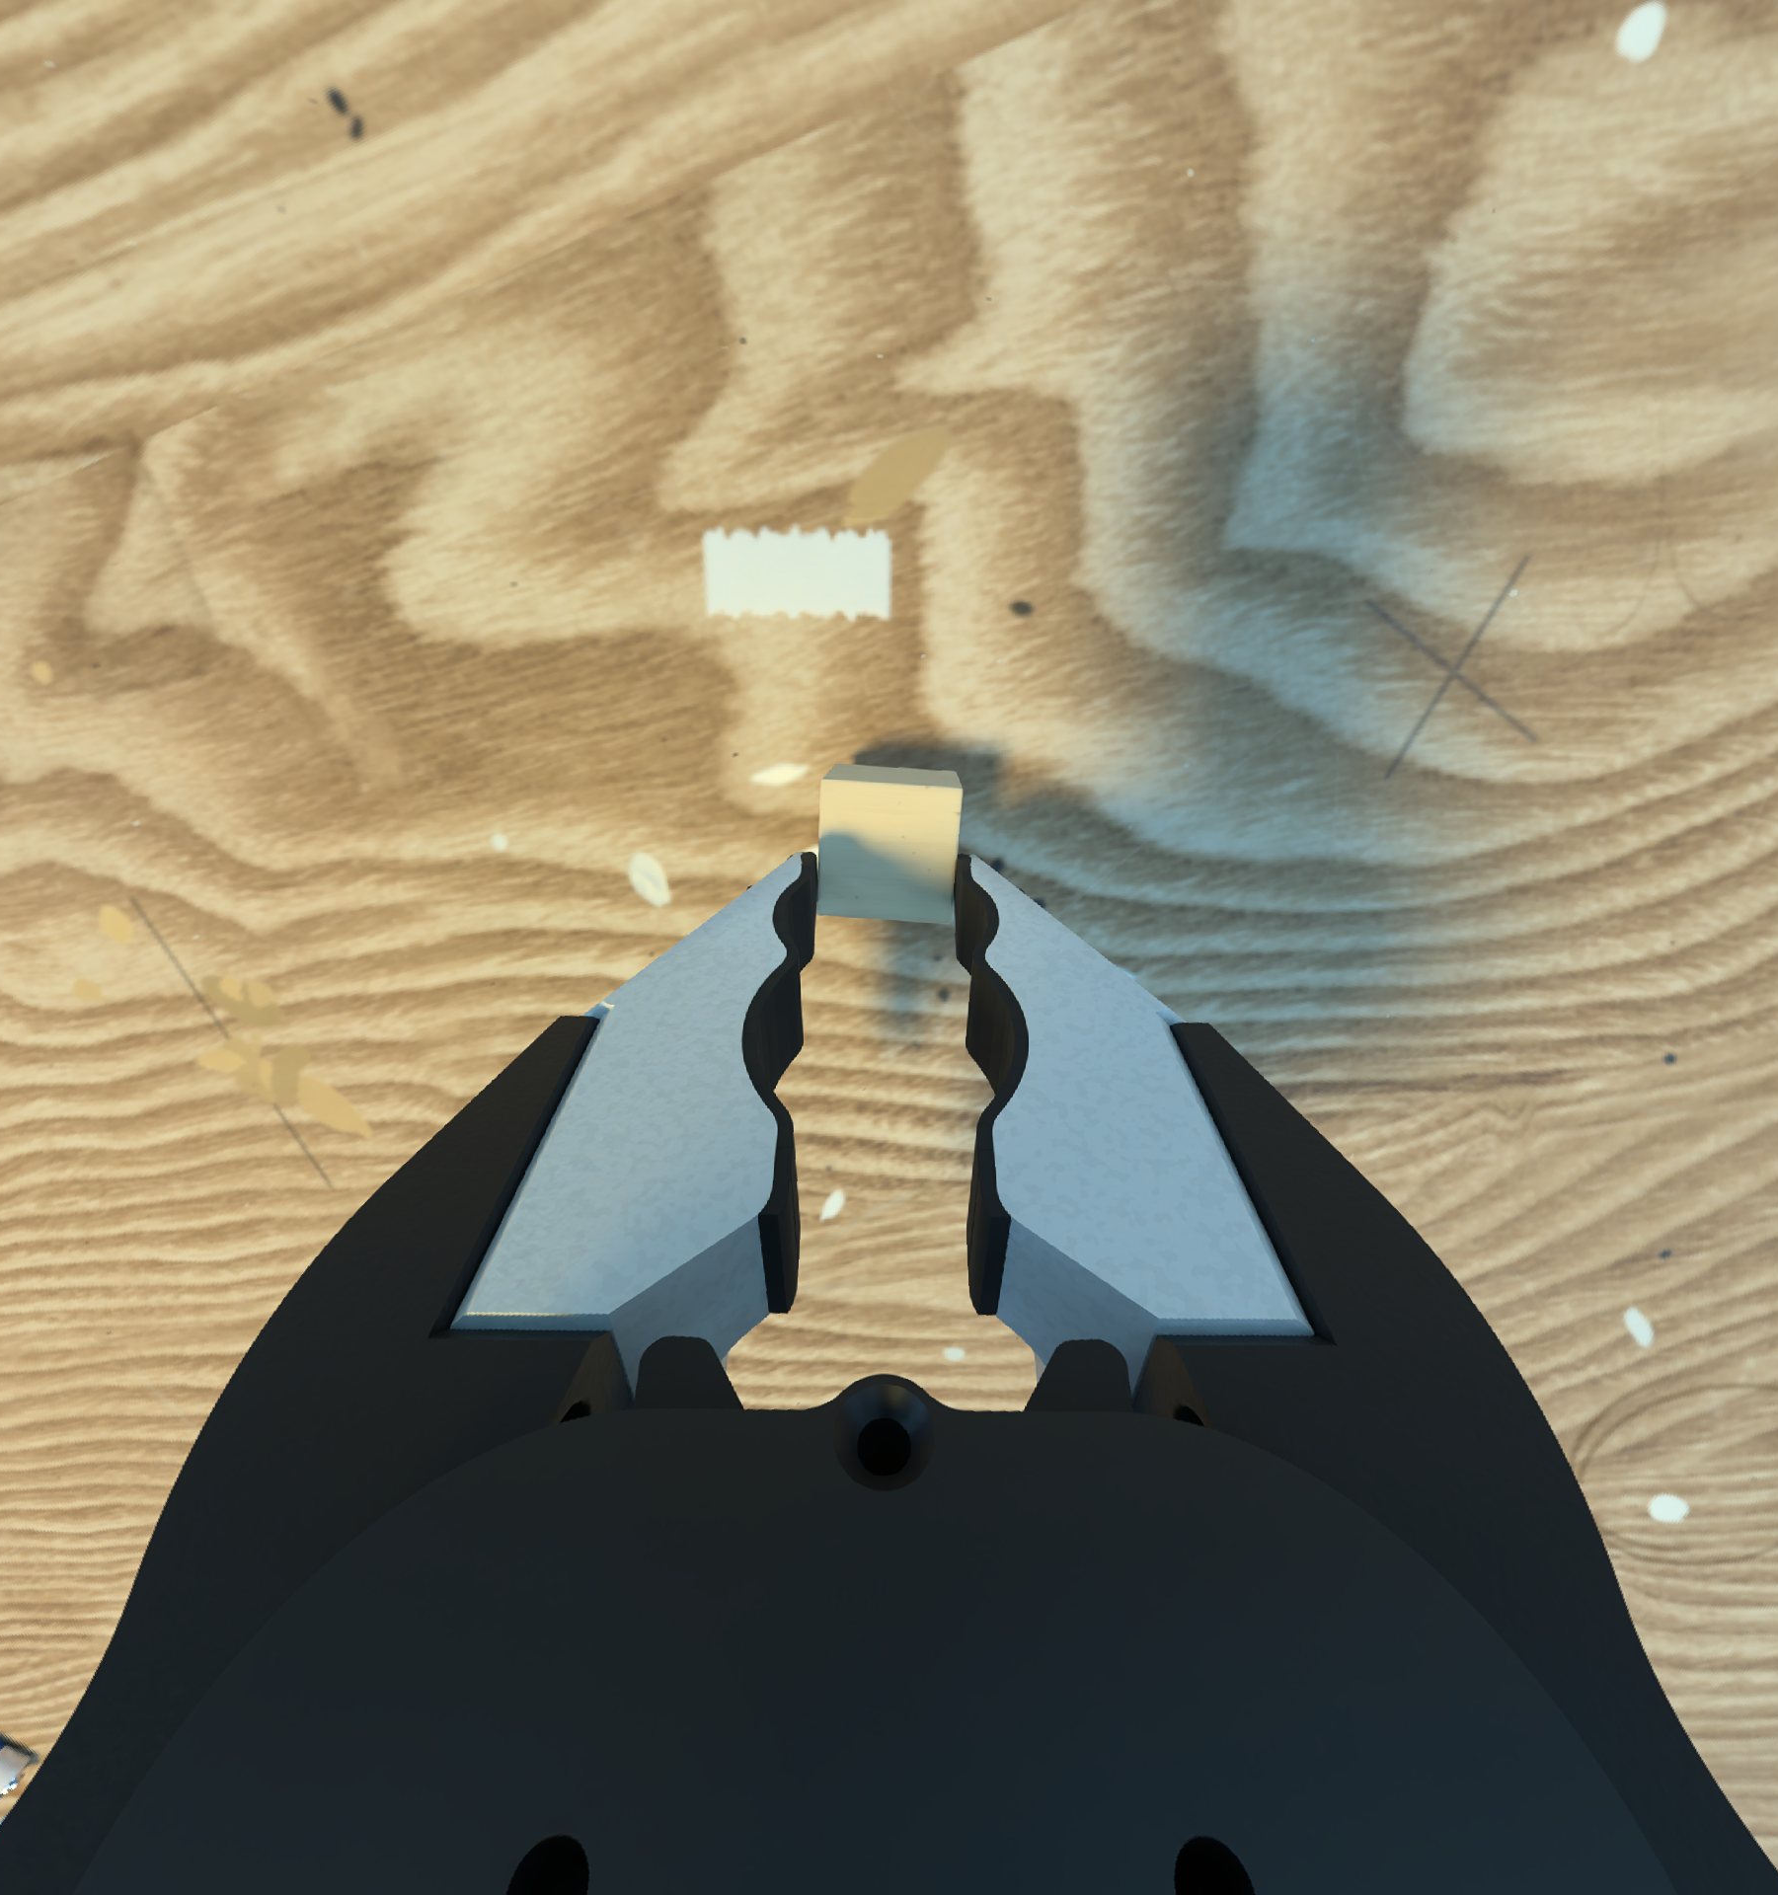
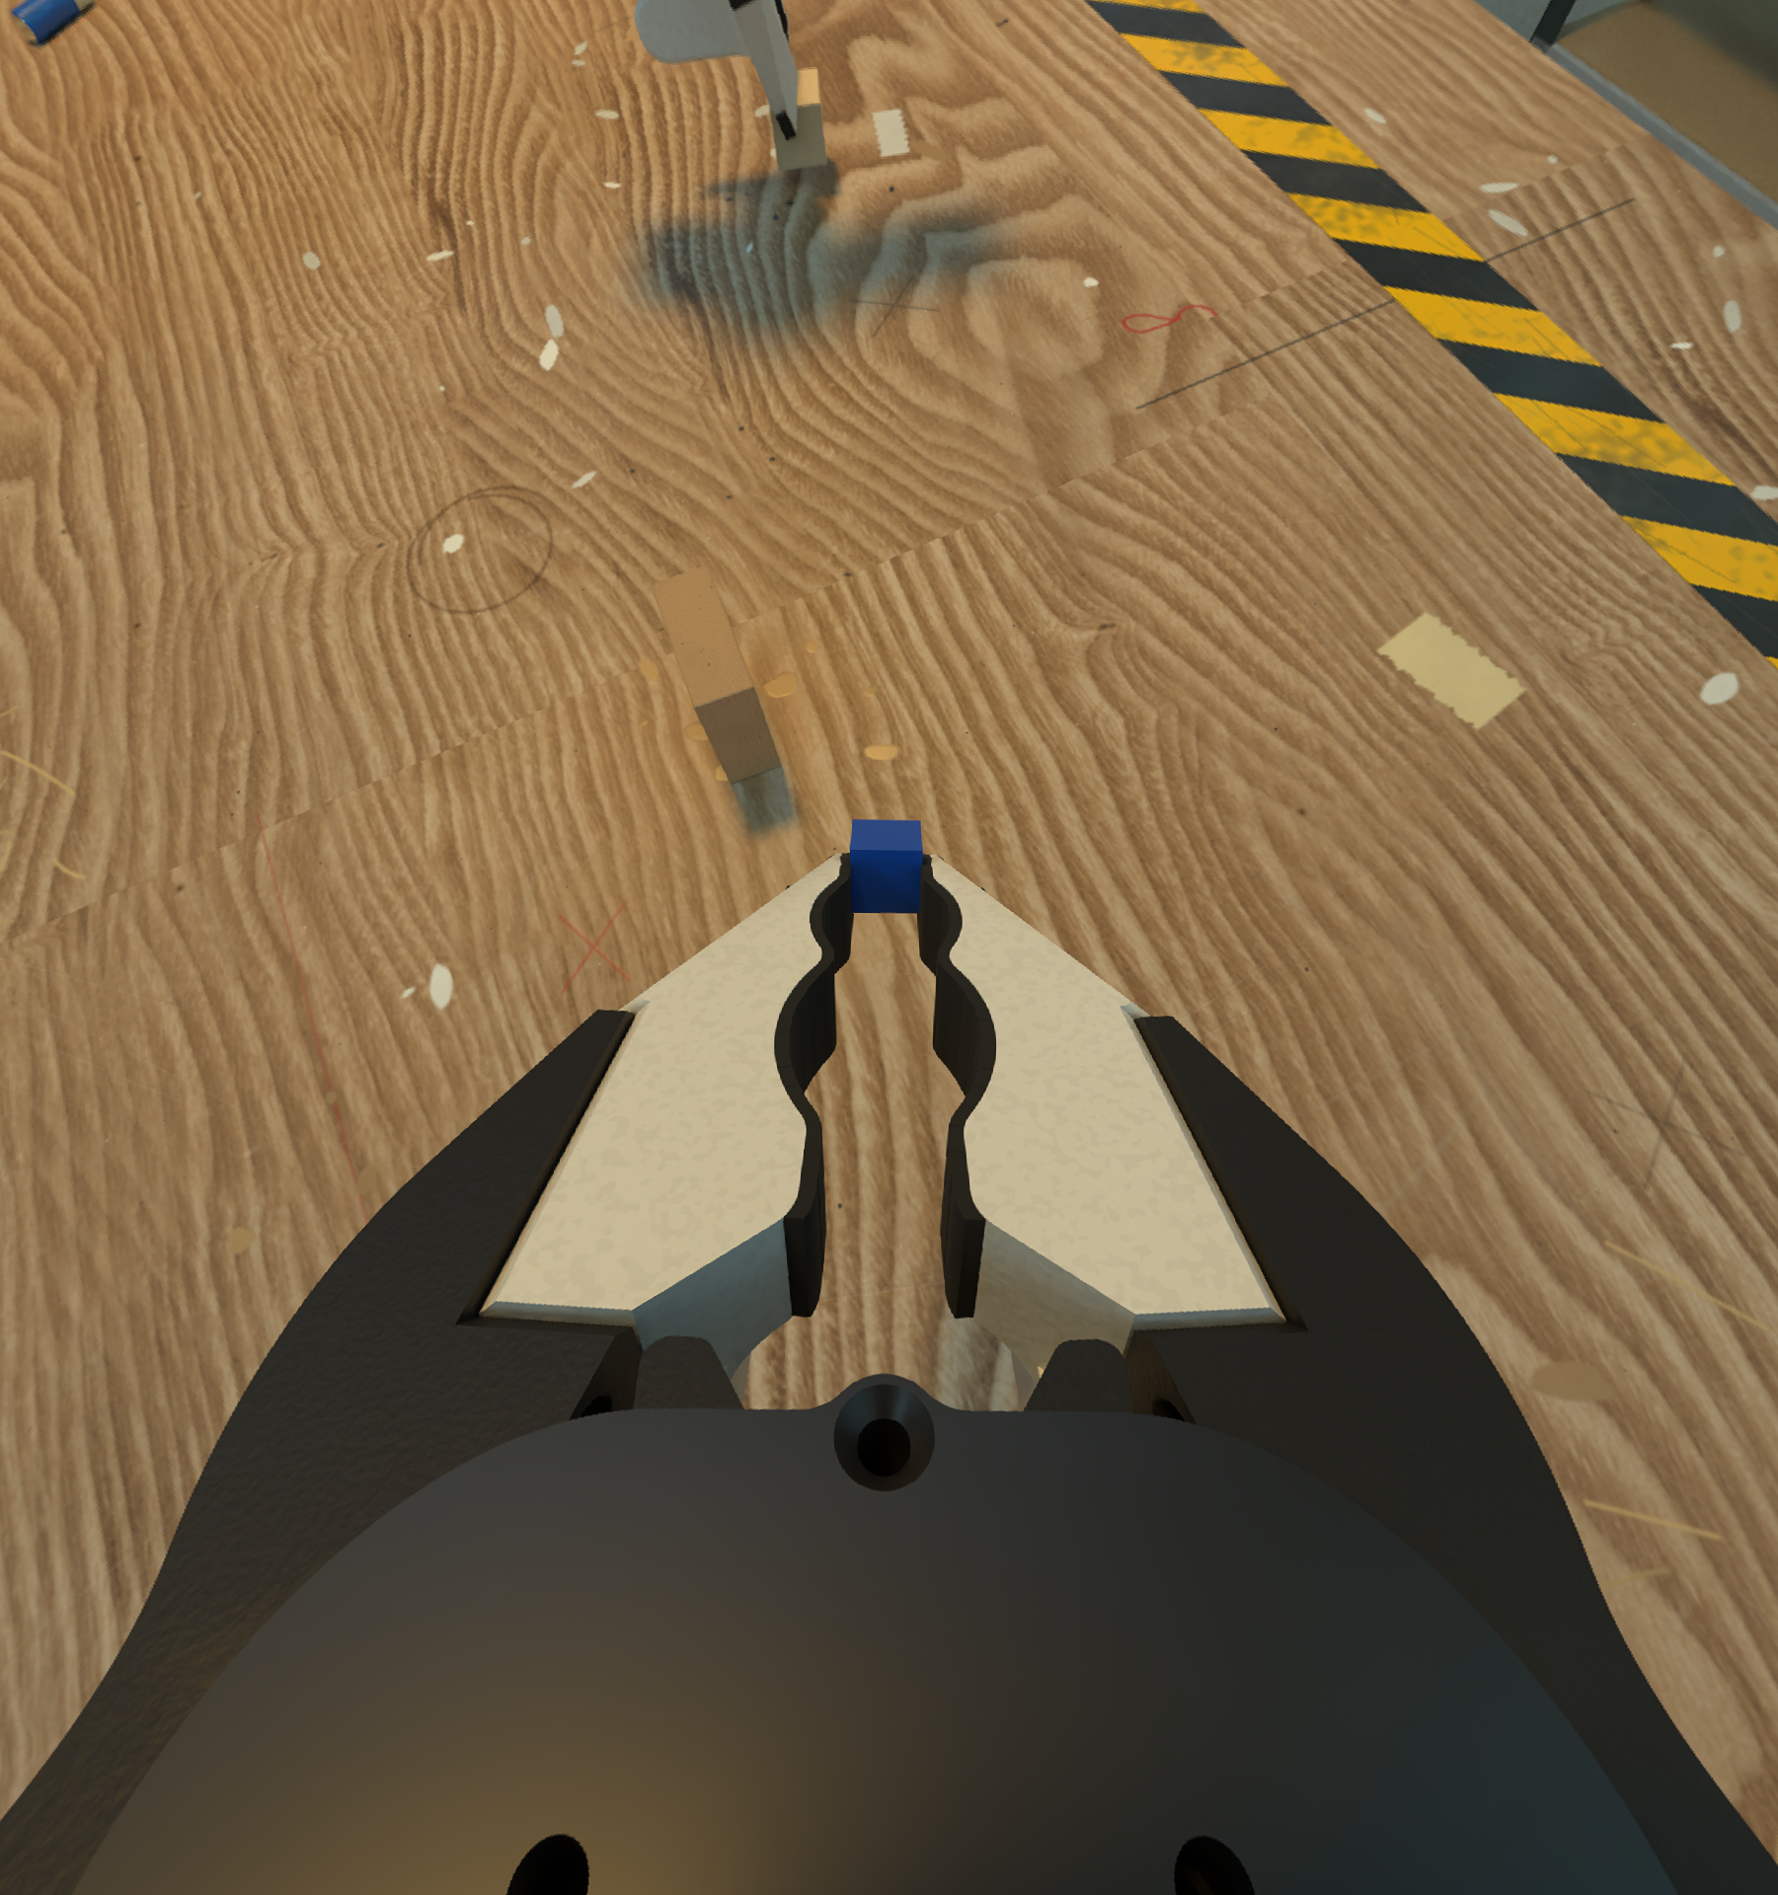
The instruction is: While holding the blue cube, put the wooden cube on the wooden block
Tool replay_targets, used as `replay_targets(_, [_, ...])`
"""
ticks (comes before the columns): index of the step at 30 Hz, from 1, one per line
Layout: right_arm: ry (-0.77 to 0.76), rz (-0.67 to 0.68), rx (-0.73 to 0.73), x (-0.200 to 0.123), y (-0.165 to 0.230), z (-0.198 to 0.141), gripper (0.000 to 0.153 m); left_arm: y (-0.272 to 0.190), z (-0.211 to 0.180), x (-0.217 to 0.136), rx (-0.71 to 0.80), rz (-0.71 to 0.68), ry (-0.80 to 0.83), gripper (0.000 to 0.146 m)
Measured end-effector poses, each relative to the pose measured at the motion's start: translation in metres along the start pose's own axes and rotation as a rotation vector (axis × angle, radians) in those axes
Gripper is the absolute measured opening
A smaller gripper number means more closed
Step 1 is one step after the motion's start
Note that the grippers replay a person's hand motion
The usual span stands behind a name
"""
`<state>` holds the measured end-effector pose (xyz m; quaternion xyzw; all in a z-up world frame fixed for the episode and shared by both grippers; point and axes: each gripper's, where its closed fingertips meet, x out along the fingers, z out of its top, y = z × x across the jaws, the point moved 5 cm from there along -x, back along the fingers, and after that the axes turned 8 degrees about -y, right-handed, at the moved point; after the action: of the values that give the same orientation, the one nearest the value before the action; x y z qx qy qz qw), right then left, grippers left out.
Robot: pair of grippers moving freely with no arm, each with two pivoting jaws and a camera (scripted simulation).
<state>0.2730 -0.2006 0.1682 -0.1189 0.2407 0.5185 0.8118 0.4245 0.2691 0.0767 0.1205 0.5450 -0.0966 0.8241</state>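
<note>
Wooden cube (image 1: 890,846), pale and small, sat pinched between the tips of the left gripper (image 1: 885,890), whose jaws had closed to the cube's width; both were raised above the wood-grain table (image 1: 351,1025), with a dark shadow on the surface just beyond. Farther out on the table lay a pale rectangular patch with toothed edges (image 1: 797,574), and a thin pencilled cross (image 1: 1457,669) off to the right.

On the other side, the right gripper (image 2: 885,884) was clamped on the blue cube (image 2: 885,867) at its fingertips, jaws narrowed to that cube's width. Just beyond it, slightly left, the wooden block (image 2: 717,672) lay flat on the table, long and tan, with nothing on top. Well past the block, near the top of the right wrist view, the left gripper appeared with the wooden cube, apart from the block. A yellow-and-black striped band (image 2: 1479,318) ran along the table's right side.
</note>
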Motion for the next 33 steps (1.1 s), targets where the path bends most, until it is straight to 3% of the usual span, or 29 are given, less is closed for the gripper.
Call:
replay_targets(4, [-0.019, -0.011, -0.001, -0.005, -0.001, 0.001, 0.011, 0.015, 0.006, -0.029, -0.028, -0.025, -0.09, 0.027])
replay_targets(8, [-0.052, -0.028, -0.014, -0.014, 0.001, 0.006, 0.011, 0.012, 0.027, -0.094, 0.056, -0.045, -0.296, 0.027])
replay_targets(12, [-0.088, -0.032, -0.028, -0.021, 0.003, 0.012, 0.011, -0.068, 0.035, -0.167, 0.361, -0.2, -0.454, 0.027])
replay_targets(15, [-0.104, -0.029, -0.04, -0.024, 0.006, 0.016, 0.011, -0.16, 0.02, -0.189, 0.653, -0.442, -0.493, 0.027])
replay_targets(17, [-0.108, -0.027, -0.048, -0.025, 0.008, 0.017, 0.011, -0.212, 0.006, -0.183, 0.835, -0.546, -0.486, 0.027])
replay_targets(20, [-0.118, -0.025, -0.052, -0.027, 0.01, 0.018, 0.011, -0.262, -0.01, -0.155, 1.044, -0.549, -0.439, 0.027])
replay_targets(23, [-0.127, -0.026, -0.056, -0.03, 0.012, 0.019, 0.011, -0.29, -0.02, -0.124, 1.159, -0.536, -0.347, 0.027])
replay_targets(27, [-0.143, -0.026, -0.052, -0.035, 0.011, 0.019, 0.011, -0.305, -0.024, -0.098, 1.189, -0.56, -0.291, 0.026])
replay_targets(33, [-0.158, -0.028, -0.05, -0.039, 0.01, 0.019, 0.011, -0.307, -0.023, -0.094, 1.179, -0.61, -0.279, 0.027])
